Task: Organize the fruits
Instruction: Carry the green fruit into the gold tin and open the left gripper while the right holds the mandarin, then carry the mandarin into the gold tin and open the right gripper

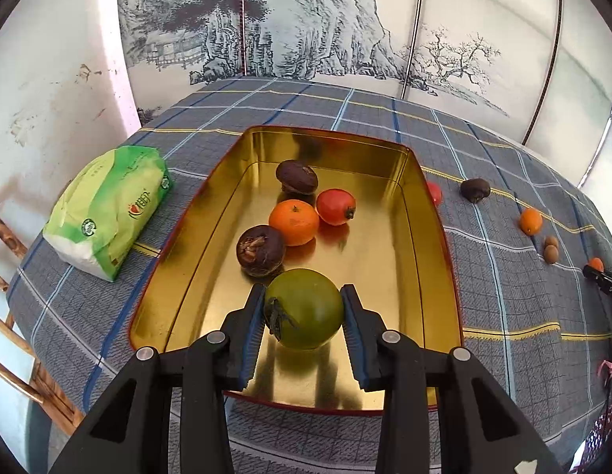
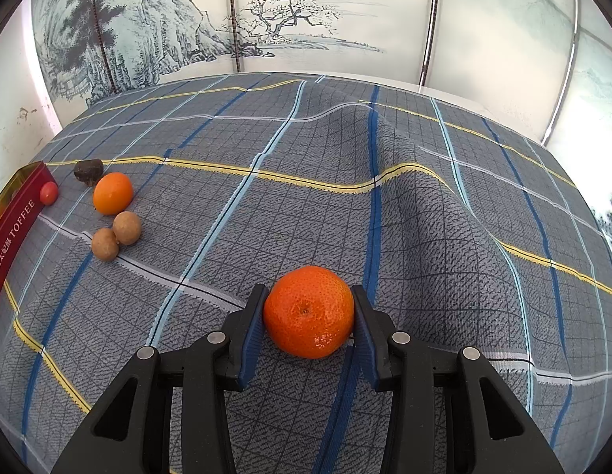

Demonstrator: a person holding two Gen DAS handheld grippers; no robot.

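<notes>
My left gripper [image 1: 303, 308] is shut on a green persimmon-like fruit [image 1: 306, 310] and holds it over the near end of the gold tin [image 1: 432, 260]. In the tin lie an orange mandarin [image 1: 294, 222], a red fruit [image 1: 336, 207] and two dark brown fruits [image 1: 260, 251] [image 1: 296, 176]. My right gripper [image 2: 309, 310] is shut on an orange mandarin [image 2: 309, 312] low over the checked cloth [image 2: 266, 237]. To its left lie another mandarin [image 2: 112, 193], two tan longans [image 2: 127, 228] [image 2: 104, 244], a dark brown fruit [image 2: 88, 171] and a small red fruit [image 2: 49, 192] beside the red tin wall [image 2: 13, 233].
A green tissue pack [image 1: 108, 209] lies left of the tin. The cloth is rucked into a ridge [image 2: 357, 126] at the back. A bamboo chair [image 1: 13, 316] stands at the table's left edge. A painted screen [image 1: 306, 19] stands behind the table.
</notes>
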